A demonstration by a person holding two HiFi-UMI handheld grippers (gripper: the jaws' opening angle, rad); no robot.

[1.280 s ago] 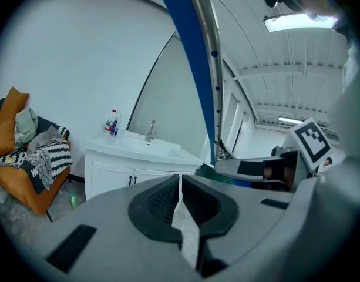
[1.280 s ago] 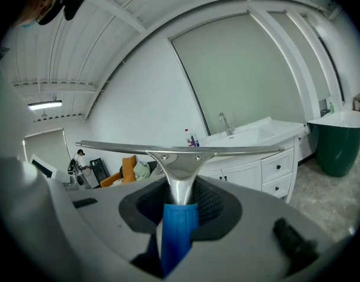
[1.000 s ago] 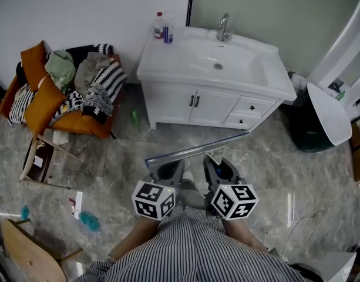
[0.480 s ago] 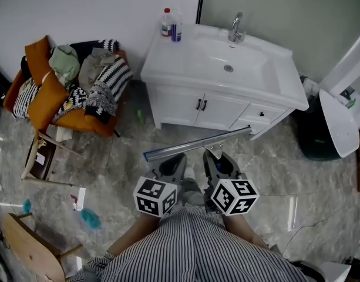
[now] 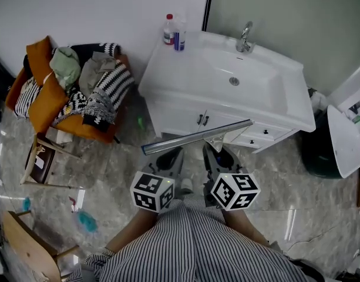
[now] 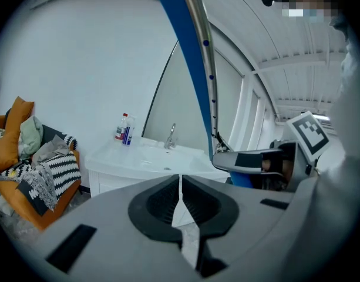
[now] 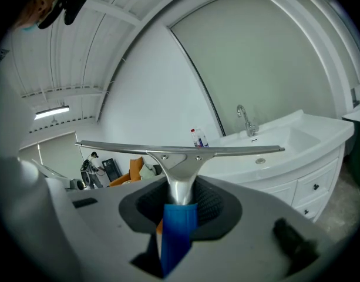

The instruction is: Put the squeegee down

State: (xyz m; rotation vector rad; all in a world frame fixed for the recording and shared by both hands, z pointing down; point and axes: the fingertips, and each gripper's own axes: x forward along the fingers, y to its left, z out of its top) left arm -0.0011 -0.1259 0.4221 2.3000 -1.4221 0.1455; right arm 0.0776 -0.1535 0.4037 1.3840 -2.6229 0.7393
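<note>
The squeegee (image 5: 197,136) has a long metal blade and a blue handle (image 7: 178,228). My right gripper (image 5: 215,154) is shut on that handle, and the blade lies crosswise just beyond the jaws. In the head view the blade hangs in front of the white vanity's (image 5: 168,69) cabinet front, below its countertop edge. My left gripper (image 5: 171,157) sits close beside the right one, its jaws together with nothing in them. In the left gripper view the squeegee (image 6: 197,57) rises up the frame, right of the left gripper (image 6: 180,184). In the right gripper view the blade (image 7: 180,150) spans above the right gripper (image 7: 181,195).
The vanity carries a basin, a faucet (image 5: 245,37) and two bottles (image 5: 174,31) at its back left corner. An orange seat piled with clothes (image 5: 68,93) stands to the left. A dark bin (image 5: 315,148) with a white lid is at right. A wooden chair (image 5: 27,251) stands near left.
Both grippers and the squeegee have moved toward the vanity. The blade, which was over the floor in front of the cabinet, now overlaps its front. The grip is unchanged.
</note>
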